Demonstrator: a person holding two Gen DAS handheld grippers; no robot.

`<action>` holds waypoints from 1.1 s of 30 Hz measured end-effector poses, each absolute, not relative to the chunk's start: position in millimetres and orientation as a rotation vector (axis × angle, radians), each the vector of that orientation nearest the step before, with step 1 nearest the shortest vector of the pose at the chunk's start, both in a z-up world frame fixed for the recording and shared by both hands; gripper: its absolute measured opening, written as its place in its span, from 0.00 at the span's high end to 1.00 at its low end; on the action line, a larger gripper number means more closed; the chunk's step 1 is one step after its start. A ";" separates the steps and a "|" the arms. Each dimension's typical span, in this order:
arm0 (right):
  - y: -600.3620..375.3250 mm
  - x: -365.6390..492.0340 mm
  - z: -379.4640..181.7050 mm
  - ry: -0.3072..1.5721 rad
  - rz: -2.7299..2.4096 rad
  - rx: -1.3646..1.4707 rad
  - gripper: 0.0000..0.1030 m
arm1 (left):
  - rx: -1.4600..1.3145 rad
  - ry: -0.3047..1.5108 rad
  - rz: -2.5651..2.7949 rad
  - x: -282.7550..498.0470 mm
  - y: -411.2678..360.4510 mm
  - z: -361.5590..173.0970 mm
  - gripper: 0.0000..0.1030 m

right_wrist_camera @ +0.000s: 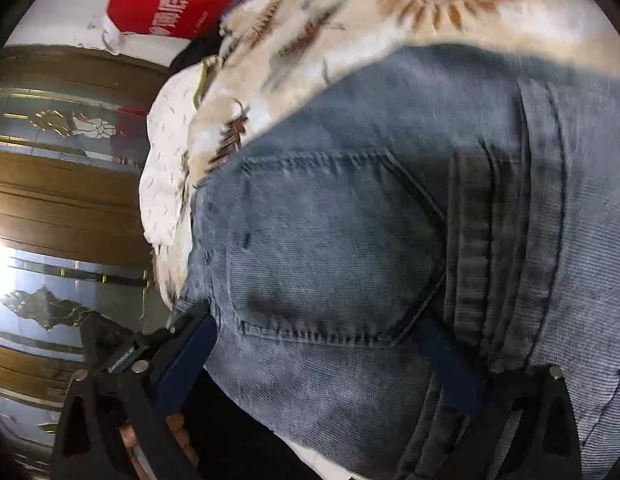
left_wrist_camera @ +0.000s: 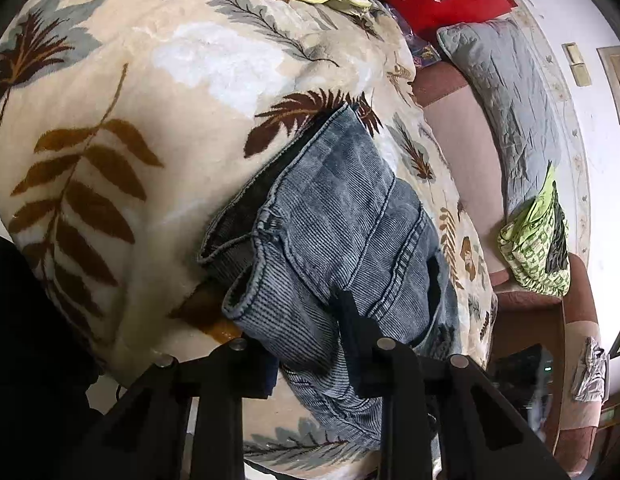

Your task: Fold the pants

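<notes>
One pair of pants (left_wrist_camera: 334, 216), grey-blue denim, lies folded over on the leaf-print blanket (left_wrist_camera: 121, 92) of the bed. Long axis runs away from the left hand-held gripper (left_wrist_camera: 310, 328) toward upper right. Left is clenched on the near cuff end, denim pinched between its fingers. Right hand-held gripper (right_wrist_camera: 322, 344) straddles the pocket area; denim sits between the jaws, but grasping or released I cannot tell through the blur. Two grippers, both at the cloth.

faded blue jeans (left_wrist_camera: 330, 216) — folded, bunched on the blanket
</notes>
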State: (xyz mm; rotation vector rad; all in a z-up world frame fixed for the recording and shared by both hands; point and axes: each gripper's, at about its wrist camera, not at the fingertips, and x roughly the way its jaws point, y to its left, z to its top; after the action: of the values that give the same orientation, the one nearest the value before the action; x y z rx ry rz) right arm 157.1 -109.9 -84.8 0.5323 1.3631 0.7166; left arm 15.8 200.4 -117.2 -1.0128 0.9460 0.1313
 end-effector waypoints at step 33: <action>-406.3 40.3 -72.0 0.878 0.257 0.903 0.01 | 0.030 0.759 -0.296 28.4 -125.2 15.3 0.86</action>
State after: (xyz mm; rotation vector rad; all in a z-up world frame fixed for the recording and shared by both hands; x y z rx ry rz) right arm 40.3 -406.3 -72.0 0.9029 0.8778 0.2565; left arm 28.4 -125.2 15.3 0.0300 0.7591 -0.2961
